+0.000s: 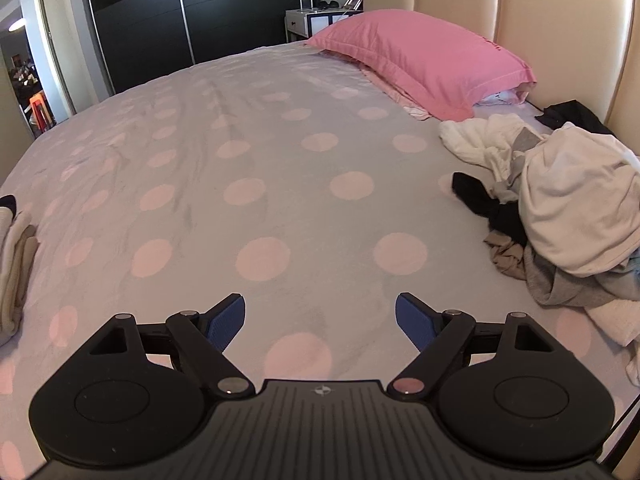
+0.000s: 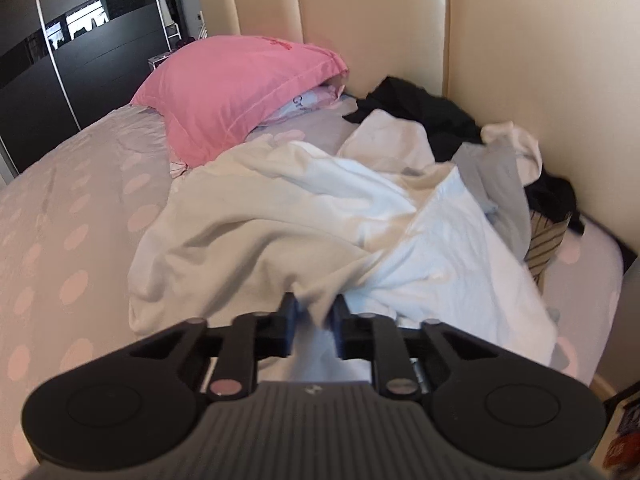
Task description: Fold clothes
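A heap of unfolded clothes [image 1: 560, 216] lies at the right of the bed, white, grey and black pieces mixed. A big cream-white garment [image 2: 304, 216] tops the heap in the right wrist view. My right gripper [image 2: 314, 314] is shut on a fold of that cream-white garment, with cloth bunched between its blue pads. My left gripper [image 1: 320, 316] hovers open over bare bedsheet, left of the heap, with nothing between its fingers. A stack of folded pale cloth [image 1: 14, 264] sits at the left edge of the bed.
The bed [image 1: 256, 152] has a grey sheet with pink dots. A pink pillow [image 1: 420, 60] lies at the head, against a cream padded headboard [image 2: 520, 60]. Black garments [image 2: 424, 112] rest by the headboard. A dark wardrobe [image 1: 160, 20] stands beyond the bed.
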The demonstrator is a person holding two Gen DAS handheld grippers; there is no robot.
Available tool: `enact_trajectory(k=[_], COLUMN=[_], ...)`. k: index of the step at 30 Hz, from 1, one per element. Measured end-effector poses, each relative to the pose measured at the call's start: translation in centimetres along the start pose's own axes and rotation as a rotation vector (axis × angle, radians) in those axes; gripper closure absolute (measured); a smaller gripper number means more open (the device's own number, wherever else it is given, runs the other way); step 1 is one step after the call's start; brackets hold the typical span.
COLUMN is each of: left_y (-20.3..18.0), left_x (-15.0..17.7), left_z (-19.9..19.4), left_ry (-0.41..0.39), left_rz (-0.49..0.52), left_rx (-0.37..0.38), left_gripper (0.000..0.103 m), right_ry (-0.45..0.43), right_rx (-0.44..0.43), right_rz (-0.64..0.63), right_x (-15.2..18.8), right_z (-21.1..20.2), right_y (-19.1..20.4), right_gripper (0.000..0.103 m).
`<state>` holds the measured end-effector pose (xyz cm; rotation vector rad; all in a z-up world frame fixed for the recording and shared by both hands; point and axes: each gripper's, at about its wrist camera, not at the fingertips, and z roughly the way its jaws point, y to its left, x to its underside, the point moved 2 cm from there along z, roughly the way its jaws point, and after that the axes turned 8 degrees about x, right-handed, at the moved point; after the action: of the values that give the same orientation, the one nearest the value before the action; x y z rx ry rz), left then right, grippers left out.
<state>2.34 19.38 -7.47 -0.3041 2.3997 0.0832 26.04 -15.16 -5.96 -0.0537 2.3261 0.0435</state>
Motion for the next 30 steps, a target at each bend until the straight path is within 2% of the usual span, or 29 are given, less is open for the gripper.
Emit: enact_trajectory(k=[2,8,12,16,21,25,27,30], left_y=[1.0,4.4,6.4,8.2,10.2,12.4,13.5,14.6], left_x=[0.2,0.9,1.5,2.4,4.3,6.2,7.3,9.0], left_z=[-1.0,-5.4,-8.5,-11.9,-15.6,-17.8,-18.4,-18.5], left_ry=[-0.008,-0.058,-0.083,-0.114,-0.150,-0.149,-0.139,-0.111], left_rz=[0.003,-0.033,-0.050,-0.086,-0.109,-0.147,-0.176,-0.206], left_rx=[-0.014,-0.066,-0.099,-0.110,-0.138,-0.167,-0.177,-0.178], left_gripper=[0.020,0.021,0.021,0.021,0.021,0.021,0.021,0.021], right_ry=[-0.035,-0.123,-0.187,-0.200,-0.148,-0.057,-0.008,0.107], right_rx=[-0.011,-0.156,-0.301,-0.473,-0.717,-0.899,-0.932,-0.931], right_rz=[-0.017,-0.077,-0.172,-0.255,-0.367,-0.461,-0.508,-0.543], right_x=[-0.3,-2.6,-3.1,-1.5,2.9,8.3,11.3,15.9], right_z=[-1.5,-8.2,-14.6,-20.7,-27.3,-31.4,-32.3,-31.3], right_y=[0.4,3.8,8.8,14.7,21.7,26.4,28.2,29.9], right_gripper=[0.093,0.097,0.098,0.098,0.098,0.098,0.098,0.097])
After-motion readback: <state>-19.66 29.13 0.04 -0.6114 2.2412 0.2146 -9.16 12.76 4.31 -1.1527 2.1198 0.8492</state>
